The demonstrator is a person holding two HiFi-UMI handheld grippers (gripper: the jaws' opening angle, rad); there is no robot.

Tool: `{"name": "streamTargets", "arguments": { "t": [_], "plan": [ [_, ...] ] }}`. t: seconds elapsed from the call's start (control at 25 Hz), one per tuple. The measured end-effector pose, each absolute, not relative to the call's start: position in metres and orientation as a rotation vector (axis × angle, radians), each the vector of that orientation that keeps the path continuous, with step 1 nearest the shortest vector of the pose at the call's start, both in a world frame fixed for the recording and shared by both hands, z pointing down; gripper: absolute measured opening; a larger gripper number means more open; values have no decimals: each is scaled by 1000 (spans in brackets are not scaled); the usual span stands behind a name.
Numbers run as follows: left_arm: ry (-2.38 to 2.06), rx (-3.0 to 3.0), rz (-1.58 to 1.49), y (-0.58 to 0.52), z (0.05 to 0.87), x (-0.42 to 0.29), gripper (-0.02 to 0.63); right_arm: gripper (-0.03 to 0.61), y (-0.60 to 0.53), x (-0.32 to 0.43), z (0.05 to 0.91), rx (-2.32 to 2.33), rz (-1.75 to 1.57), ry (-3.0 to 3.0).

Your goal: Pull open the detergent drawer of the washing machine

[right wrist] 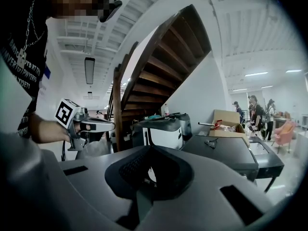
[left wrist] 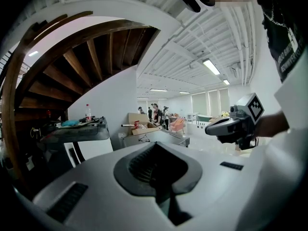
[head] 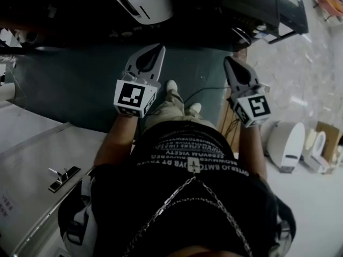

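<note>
A white appliance with a dark top (right wrist: 162, 130) stands under the wooden stairs, some way ahead of both grippers. It also shows in the left gripper view (left wrist: 83, 139) and at the head view's top edge (head: 143, 2). I cannot make out a detergent drawer on it. My left gripper (head: 158, 48) is held out in the air, jaws together and empty (left wrist: 156, 147). My right gripper (head: 230, 60) is level with it on the right, jaws also together with nothing between them (right wrist: 150, 151). Each gripper camera also catches the other gripper in the air: the left gripper (right wrist: 109, 125) and the right gripper (left wrist: 212, 128).
A curved wooden staircase (right wrist: 159, 61) rises over the appliance. A dark table (right wrist: 231, 150) with a cardboard box (right wrist: 226, 121) stands to its right, and people stand far behind. A dark floor mat (head: 69, 84) lies below me, a metal cabinet top (head: 32, 159) at left, white housings (head: 286, 143) at right.
</note>
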State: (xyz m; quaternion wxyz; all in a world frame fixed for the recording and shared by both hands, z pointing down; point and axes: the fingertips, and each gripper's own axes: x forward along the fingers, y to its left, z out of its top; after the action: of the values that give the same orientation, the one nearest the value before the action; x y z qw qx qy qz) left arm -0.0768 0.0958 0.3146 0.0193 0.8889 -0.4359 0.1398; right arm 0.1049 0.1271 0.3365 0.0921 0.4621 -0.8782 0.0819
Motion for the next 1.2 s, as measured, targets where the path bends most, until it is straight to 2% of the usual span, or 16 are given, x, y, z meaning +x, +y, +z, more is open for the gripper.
{"name": "streamTargets", "arguments": {
  "t": [1.2],
  "plan": [
    [-1188,2850,303,-82,305,-127,3,3,-24,42,313,1494,161,-2483]
  ]
}}
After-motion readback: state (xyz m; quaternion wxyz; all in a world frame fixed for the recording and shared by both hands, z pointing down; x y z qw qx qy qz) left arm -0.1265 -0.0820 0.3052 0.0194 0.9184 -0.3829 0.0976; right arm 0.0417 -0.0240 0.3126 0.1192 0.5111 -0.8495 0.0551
